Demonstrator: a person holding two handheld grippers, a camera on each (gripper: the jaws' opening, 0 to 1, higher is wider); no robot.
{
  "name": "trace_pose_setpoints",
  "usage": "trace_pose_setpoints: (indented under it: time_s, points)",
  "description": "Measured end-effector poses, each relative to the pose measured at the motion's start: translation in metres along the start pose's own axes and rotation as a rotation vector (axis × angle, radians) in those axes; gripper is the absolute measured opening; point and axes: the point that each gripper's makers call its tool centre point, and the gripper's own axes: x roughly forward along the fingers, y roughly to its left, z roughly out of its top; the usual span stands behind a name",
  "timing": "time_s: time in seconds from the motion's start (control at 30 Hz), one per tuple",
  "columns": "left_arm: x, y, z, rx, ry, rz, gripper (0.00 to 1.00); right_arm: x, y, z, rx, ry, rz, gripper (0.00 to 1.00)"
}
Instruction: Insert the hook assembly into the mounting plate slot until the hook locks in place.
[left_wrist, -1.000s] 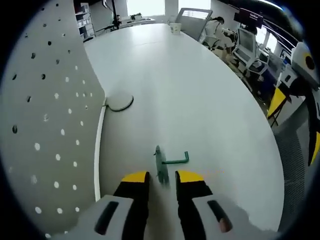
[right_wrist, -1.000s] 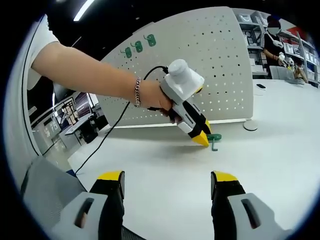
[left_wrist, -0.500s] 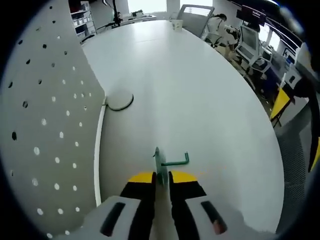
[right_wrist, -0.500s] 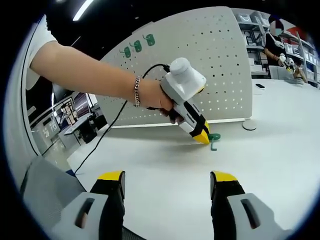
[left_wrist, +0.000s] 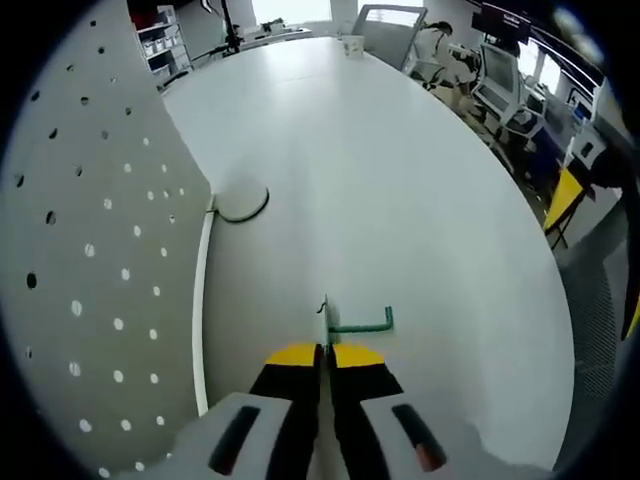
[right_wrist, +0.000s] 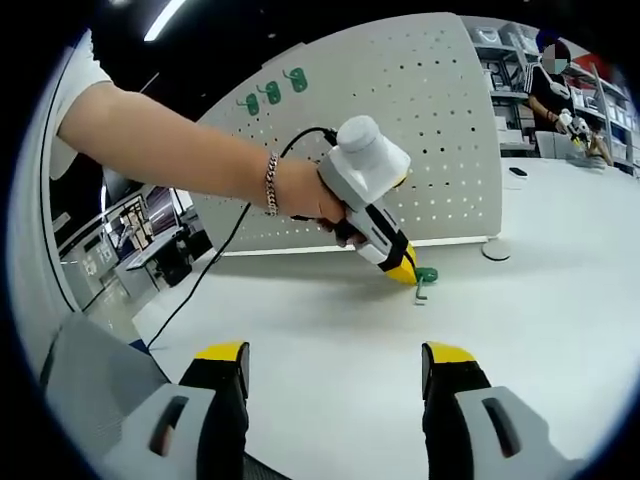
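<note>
Green hook (left_wrist: 352, 325) is gripped by the left tool (left_wrist: 323, 352) on the tabletop (left_wrist: 400, 200); right tool (right_wrist: 335, 365) is held open, pegboard (right_wrist: 400, 130) insertion not yet started.

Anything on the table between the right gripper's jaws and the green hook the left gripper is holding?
No. In the right gripper view the white table is bare between the right gripper and the green hook, which the left gripper pinches.
</note>
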Motion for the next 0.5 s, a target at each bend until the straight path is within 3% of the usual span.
trace_pose_setpoints:
  time_s: [0.5]
  points:
    - [0.0009,0.0014,-0.0004,-0.024,-0.006,0.003,0.03,-0.0002,-0.0011,-0.0004,0.001,0.001,-0.005,0.68]
